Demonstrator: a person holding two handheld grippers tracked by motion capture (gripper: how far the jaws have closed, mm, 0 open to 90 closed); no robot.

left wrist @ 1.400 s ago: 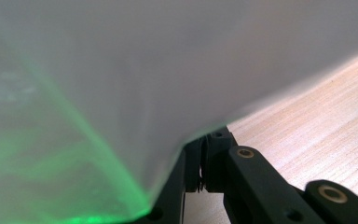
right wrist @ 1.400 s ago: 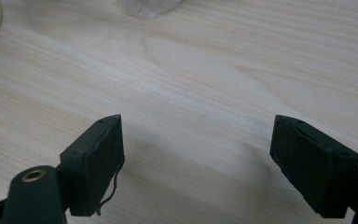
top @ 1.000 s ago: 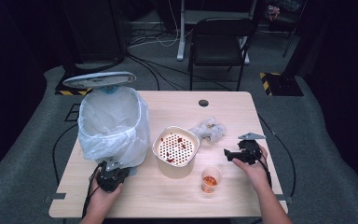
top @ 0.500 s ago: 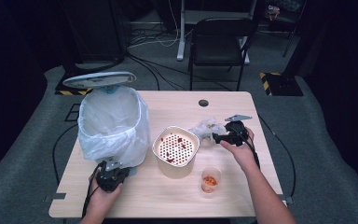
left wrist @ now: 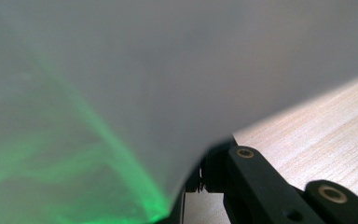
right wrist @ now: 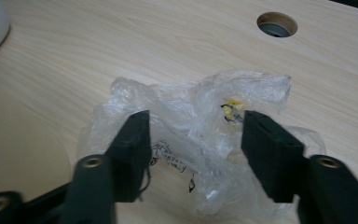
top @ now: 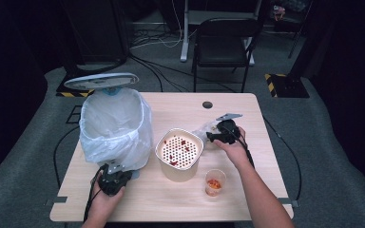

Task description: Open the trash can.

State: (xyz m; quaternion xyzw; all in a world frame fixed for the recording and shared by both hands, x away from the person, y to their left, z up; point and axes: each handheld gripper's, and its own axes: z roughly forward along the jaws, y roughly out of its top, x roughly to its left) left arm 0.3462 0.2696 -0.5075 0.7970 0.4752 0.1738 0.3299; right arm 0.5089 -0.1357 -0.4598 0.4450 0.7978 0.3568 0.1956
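A crumpled clear plastic wrapper [top: 203, 129] [right wrist: 200, 154] lies on the wooden table [top: 171, 199], right of a beige bowl with a perforated top [top: 178, 152]. My right gripper [top: 211, 138] [right wrist: 196, 122] is over the wrapper with one jaw on each side of it. The jaws have just been closing, and the pads are not pressing the plastic. At the front left, my left gripper [top: 110, 175] [left wrist: 186, 196] sits at the foot of a bin lined with a white bag [top: 116, 128]. It is shut on the bag's film [left wrist: 121, 93], which drapes over its jaws.
A small clear cup [top: 214, 183] with orange-red bits stands near the front edge, right of the bowl. The bin's lid [top: 100, 80] is raised behind it. A cable hole [top: 207, 104] is at the table's back. A chair [top: 223, 42] stands beyond the table.
My right gripper has moved away from beside the cup, back and to the left, onto the wrapper, and its jaws have narrowed. The left gripper has not moved.
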